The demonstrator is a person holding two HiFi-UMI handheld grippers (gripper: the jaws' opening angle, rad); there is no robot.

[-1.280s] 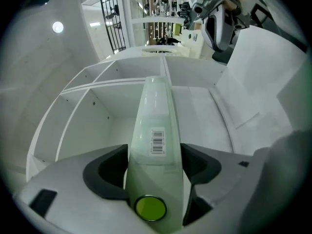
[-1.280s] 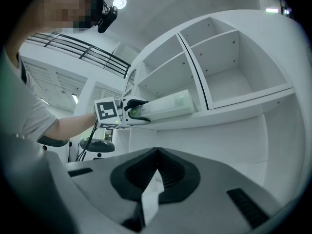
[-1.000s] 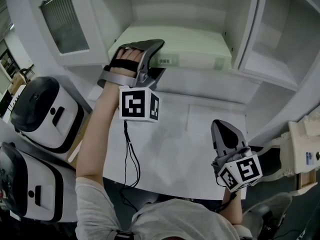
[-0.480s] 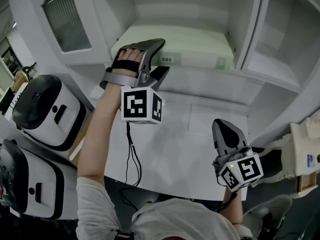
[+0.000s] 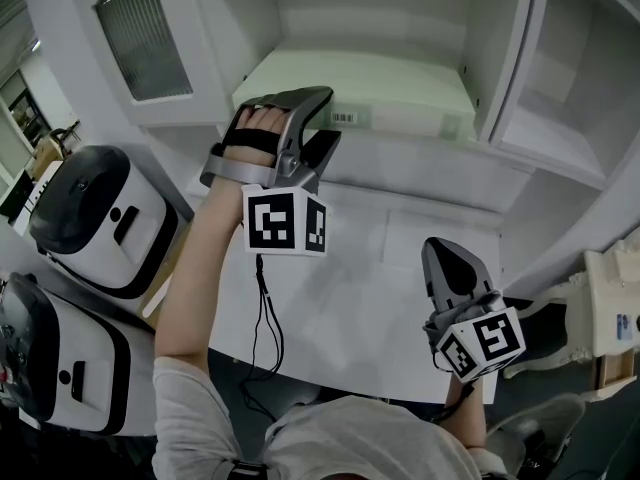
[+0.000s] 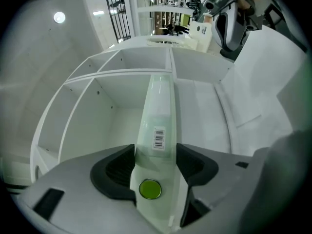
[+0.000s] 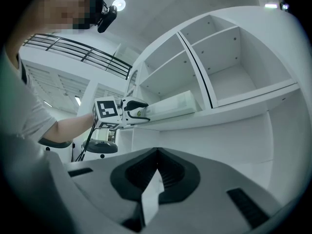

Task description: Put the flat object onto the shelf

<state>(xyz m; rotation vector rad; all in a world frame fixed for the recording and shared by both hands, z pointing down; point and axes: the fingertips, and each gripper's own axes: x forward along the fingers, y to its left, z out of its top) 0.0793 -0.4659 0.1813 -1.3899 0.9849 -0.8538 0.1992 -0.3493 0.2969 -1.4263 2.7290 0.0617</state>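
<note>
A flat pale-green object [image 5: 390,83] with a barcode label lies on the white shelf [image 5: 420,153], its near edge at the shelf's front. My left gripper [image 5: 328,116] points level at that edge, one jaw above it and one below. In the left gripper view the flat object [image 6: 158,111] fills the gap between the jaws, and both pads [image 6: 119,167] touch it; the jaws have just been closing on it. My right gripper [image 5: 445,253] hangs low over the white table [image 5: 380,298], shut, with only a white sliver showing between its jaws [image 7: 156,152]. From there the left gripper [image 7: 139,112] shows at the flat object's [image 7: 170,105] end.
The shelf unit has more compartments to the right [image 5: 560,98] and a glass-paned door [image 5: 140,38] to the left. Two white-and-black devices [image 5: 90,218] stand left of the table. A black cable [image 5: 265,318] hangs from the left gripper.
The head view has shifted slightly. Both grippers stay where they were, the left one still at the object's near edge.
</note>
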